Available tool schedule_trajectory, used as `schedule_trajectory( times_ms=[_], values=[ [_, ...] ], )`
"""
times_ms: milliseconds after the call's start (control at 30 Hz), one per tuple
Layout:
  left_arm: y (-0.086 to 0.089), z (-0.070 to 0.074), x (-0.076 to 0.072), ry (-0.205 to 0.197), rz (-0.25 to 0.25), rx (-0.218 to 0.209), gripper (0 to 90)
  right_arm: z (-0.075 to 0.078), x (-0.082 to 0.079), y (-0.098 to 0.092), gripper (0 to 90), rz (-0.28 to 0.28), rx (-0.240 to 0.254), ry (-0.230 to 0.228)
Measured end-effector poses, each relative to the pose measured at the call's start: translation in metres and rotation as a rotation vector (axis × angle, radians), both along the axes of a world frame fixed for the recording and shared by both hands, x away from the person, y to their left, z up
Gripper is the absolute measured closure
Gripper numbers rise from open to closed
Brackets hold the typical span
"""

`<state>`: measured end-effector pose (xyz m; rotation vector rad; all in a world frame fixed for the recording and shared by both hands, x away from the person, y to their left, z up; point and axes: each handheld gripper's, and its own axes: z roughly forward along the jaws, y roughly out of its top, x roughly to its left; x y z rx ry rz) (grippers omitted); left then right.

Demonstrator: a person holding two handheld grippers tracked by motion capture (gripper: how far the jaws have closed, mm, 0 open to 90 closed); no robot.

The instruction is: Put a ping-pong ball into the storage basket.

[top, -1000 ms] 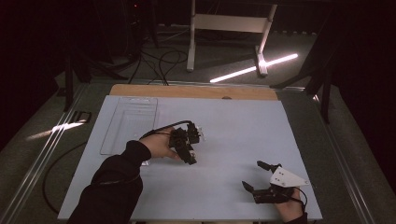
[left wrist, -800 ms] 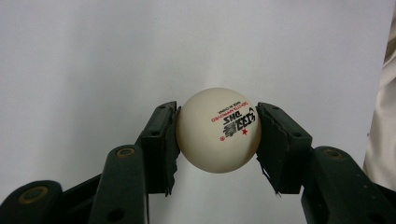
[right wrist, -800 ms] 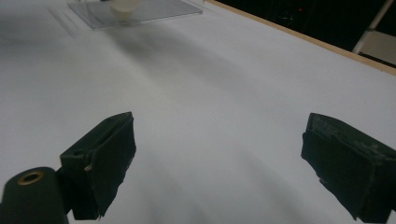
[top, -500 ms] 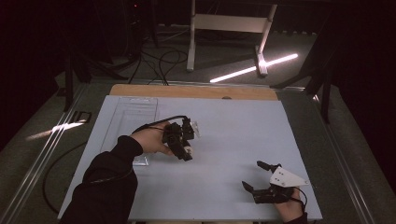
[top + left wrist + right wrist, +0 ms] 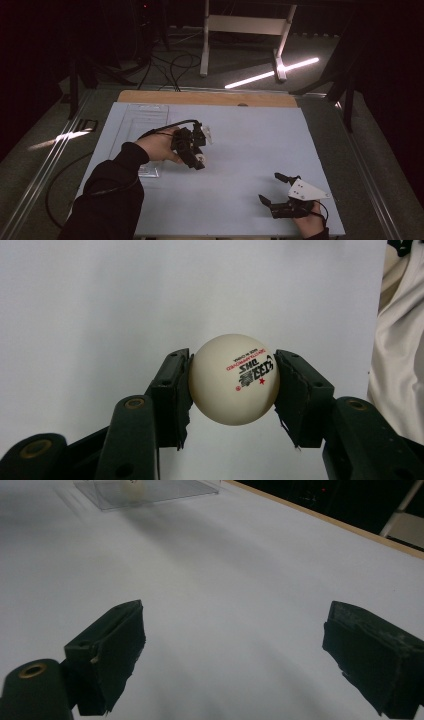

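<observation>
A white table tennis ball (image 5: 232,380) with red and black print sits clamped between the two black pads of my left gripper (image 5: 232,381), above the pale table sheet. From above, the left gripper (image 5: 199,159) hangs over the middle left of the sheet in a dark-sleeved hand, just right of a clear flat tray (image 5: 145,120). My right gripper (image 5: 274,190) rests low near the front right corner, jaws wide apart. In its own view the right gripper (image 5: 235,635) has only bare sheet between its pads.
The pale sheet (image 5: 250,140) covers a wooden board whose far edge (image 5: 210,97) shows as a tan strip. The clear tray (image 5: 150,490) has a small white thing in it. Cables and a white stand sit on the dark floor beyond.
My left gripper has risen off the sheet and drifted slightly left with the ball still clamped. The right gripper has stayed where it was.
</observation>
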<state>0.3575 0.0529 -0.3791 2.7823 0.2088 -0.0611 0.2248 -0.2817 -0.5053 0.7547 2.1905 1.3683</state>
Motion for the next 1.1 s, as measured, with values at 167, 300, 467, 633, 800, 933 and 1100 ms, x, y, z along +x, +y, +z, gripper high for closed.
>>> schedule_trajectory(
  times_ms=[167, 300, 467, 633, 800, 933, 1100],
  values=[
    [0.004, 0.007, 0.002, -0.022, 0.013, -0.005, 52.2, 0.0, 0.0, 0.0, 9.8, 0.001, 0.001, -0.001],
    [0.008, 0.014, 0.003, -0.033, 0.003, -0.021, 52.1, 0.0, 0.0, 0.0, 9.8, 0.004, 0.003, -0.001],
    [0.015, 0.02, 0.004, -0.051, 0.01, -0.035, 52.1, 0.0, 0.0, 0.0, 9.8, 0.002, 0.003, 0.001],
    [0.025, 0.028, 0.007, -0.065, 0.027, -0.042, 52.2, -0.001, 0.0, 0.001, 9.7, 0.004, 0.003, 0.002],
    [0.036, 0.031, 0.011, -0.072, 0.053, -0.04, 52.1, -0.001, 0.0, 0.001, 9.8, 0.006, -0.001, 0.001],
    [0.047, 0.032, 0.015, -0.071, 0.081, -0.034, 52.2, -0.001, 0.0, 0.001, 9.7, 0.006, 0.0, 0.0],
    [0.058, 0.034, 0.017, -0.085, 0.113, -0.036, 52.2, -0.001, 0.0, 0.001, 9.7, 0.006, 0.001, 0.003]
  ],
)
